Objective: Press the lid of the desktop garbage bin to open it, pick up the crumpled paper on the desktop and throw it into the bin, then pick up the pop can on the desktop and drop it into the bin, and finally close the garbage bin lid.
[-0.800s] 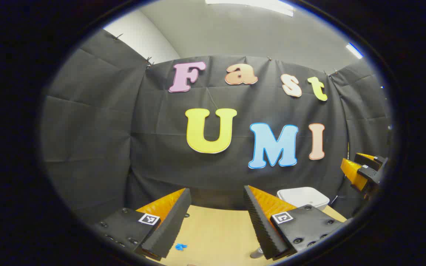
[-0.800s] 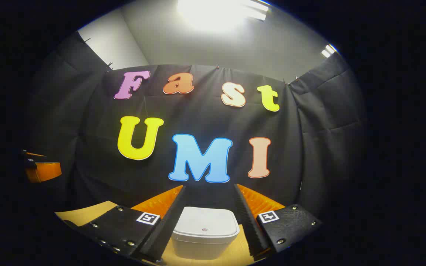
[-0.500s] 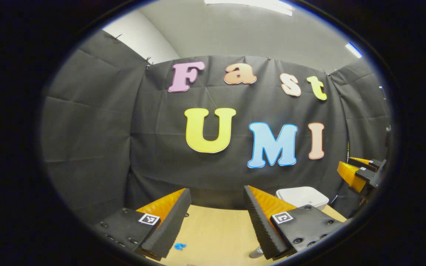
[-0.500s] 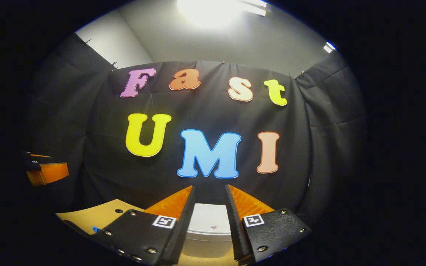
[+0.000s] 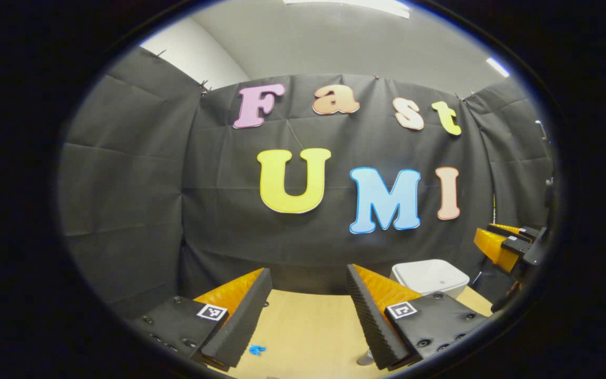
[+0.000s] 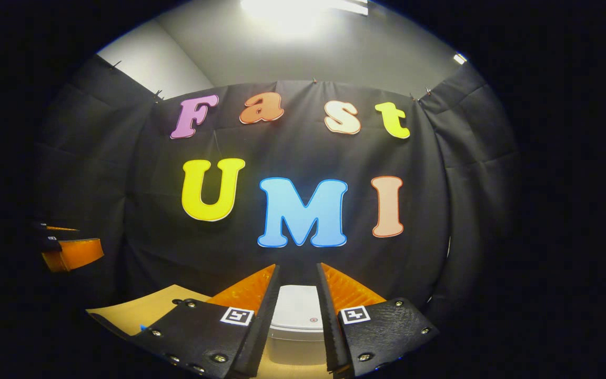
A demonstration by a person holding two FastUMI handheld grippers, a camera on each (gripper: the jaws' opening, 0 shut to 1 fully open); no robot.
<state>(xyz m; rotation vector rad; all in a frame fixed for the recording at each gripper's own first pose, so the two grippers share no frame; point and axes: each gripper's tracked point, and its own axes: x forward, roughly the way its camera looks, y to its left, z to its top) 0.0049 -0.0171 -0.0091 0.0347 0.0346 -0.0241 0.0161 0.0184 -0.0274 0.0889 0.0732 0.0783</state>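
Narrowed since earlier, the right claw [image 6: 296, 276] frames the closed garbage bin lid [image 6: 298, 308], probably for pressing; left claw [image 5: 309, 279] hangs wide.

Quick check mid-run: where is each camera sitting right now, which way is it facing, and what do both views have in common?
Left gripper view: rides the left gripper, above the wooden desktop, facing the booth wall; fingers apart.
Right gripper view: rides the right gripper, aimed at the garbage bin, seen through its narrow finger gap.
Shared: bin, desktop, each other's gripper at the edge.

Bin [image 6: 296, 321] partly behind own fingers; grey object [image 5: 365, 359] cut off at edge
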